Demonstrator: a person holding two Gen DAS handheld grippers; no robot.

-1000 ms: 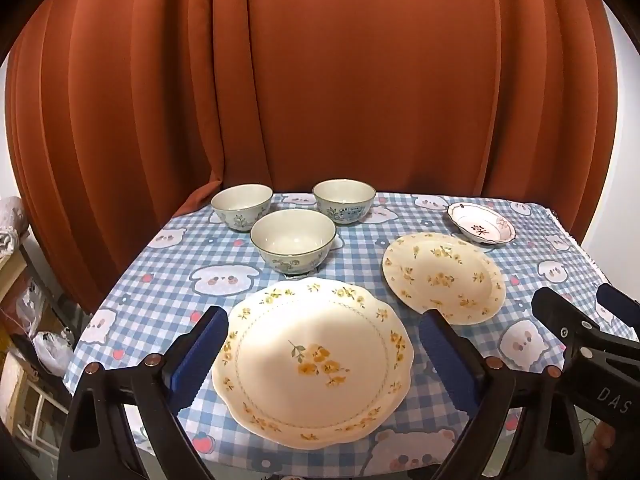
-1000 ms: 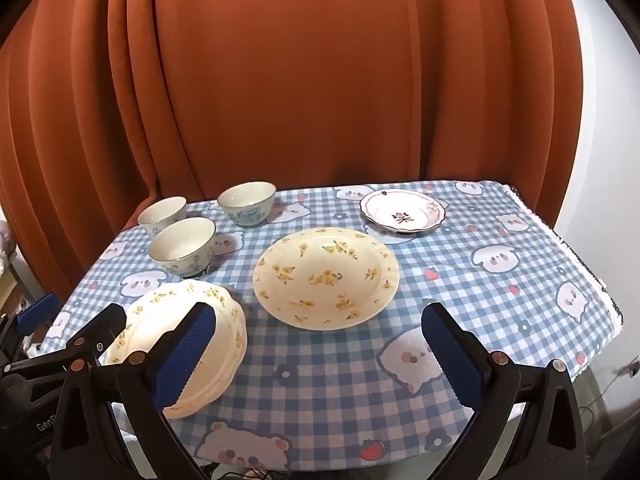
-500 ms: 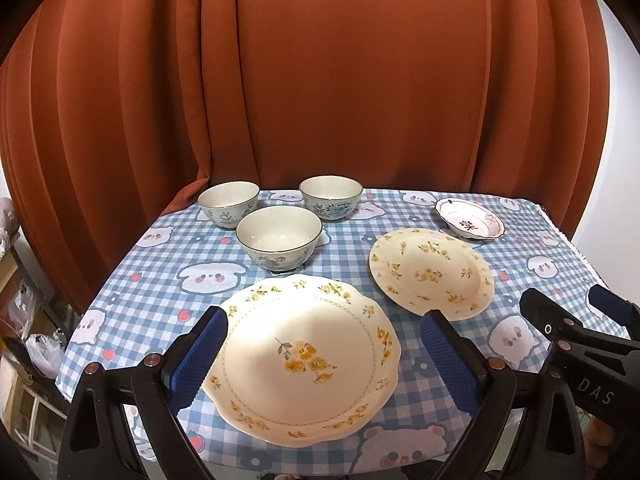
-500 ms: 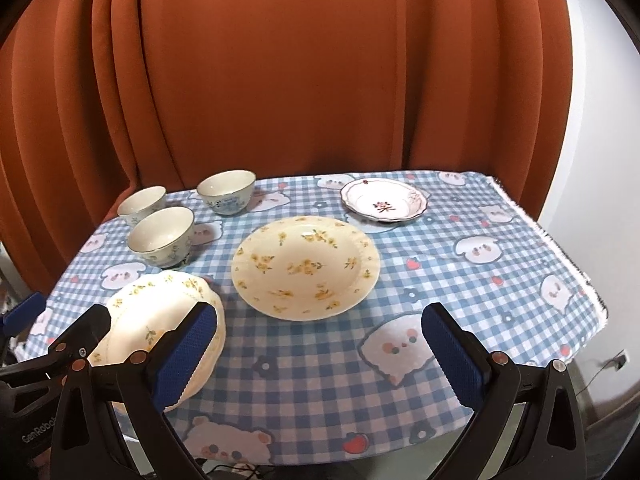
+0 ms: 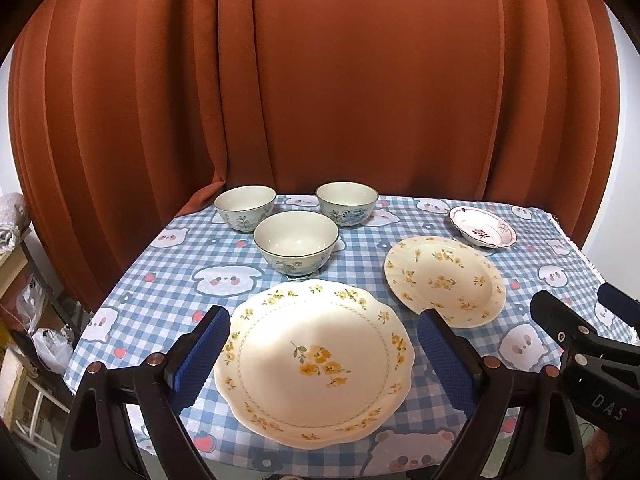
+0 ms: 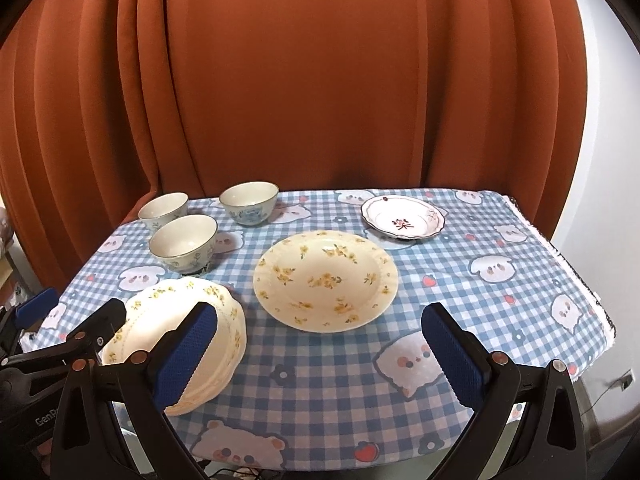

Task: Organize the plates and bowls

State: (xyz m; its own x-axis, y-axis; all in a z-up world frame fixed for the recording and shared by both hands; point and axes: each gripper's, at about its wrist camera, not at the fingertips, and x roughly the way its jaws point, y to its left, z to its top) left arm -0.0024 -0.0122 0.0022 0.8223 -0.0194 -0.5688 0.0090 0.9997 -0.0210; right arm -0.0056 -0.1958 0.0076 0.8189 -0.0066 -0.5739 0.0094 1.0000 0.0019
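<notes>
A large scalloped plate with yellow flowers point(image 5: 316, 364) point(image 6: 160, 312) lies at the near left of the table. My left gripper point(image 5: 322, 344) hovers open above it, holding nothing. A round yellow-flowered plate point(image 5: 444, 280) point(image 6: 324, 280) lies in the middle. A small white plate with a red motif point(image 5: 482, 232) point(image 6: 402, 222) sits at the back right. Three bowls point(image 5: 296, 244) point(image 5: 245, 208) point(image 5: 347, 204) cluster at the back left, also seen as bowls point(image 6: 183, 242) point(image 6: 163, 210) point(image 6: 249, 202) in the right wrist view. My right gripper point(image 6: 320, 340) is open over the near cloth, empty.
The table wears a blue checked cloth with bear faces point(image 5: 224, 280) point(image 6: 492, 268). An orange curtain point(image 5: 320, 80) hangs right behind it. A white wall point(image 6: 600, 160) lies to the right, shelves and bags point(image 5: 24, 320) to the left.
Both grippers have drawn back and risen a little from the table, so plates and bowls look smaller and farther. Nothing on the table has moved.
</notes>
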